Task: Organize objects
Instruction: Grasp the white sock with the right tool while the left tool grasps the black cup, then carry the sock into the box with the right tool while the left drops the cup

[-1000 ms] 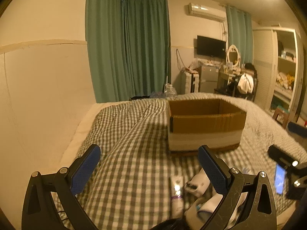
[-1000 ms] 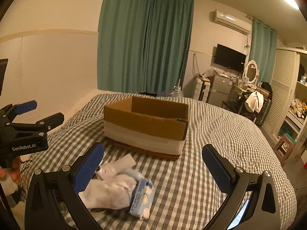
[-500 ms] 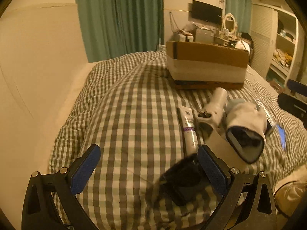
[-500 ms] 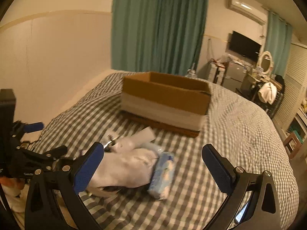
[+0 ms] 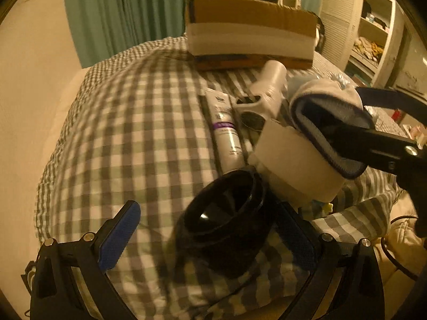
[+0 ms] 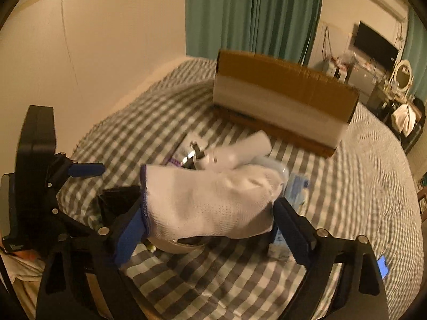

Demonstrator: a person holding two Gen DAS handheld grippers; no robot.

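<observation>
A white sock [image 6: 213,202] is straddled by the wide-spread right tool [image 6: 202,229]; the left tool [image 5: 205,237], equally spread, is set around a black cup [image 5: 226,224], nothing gripped.

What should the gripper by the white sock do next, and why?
Probably close the right gripper on the white sock. Its fingers sit on either side of the sock, apart and not yet squeezing it. The cardboard box waits farther up the checked bedspread, so gripping comes before carrying the sock there.
</observation>
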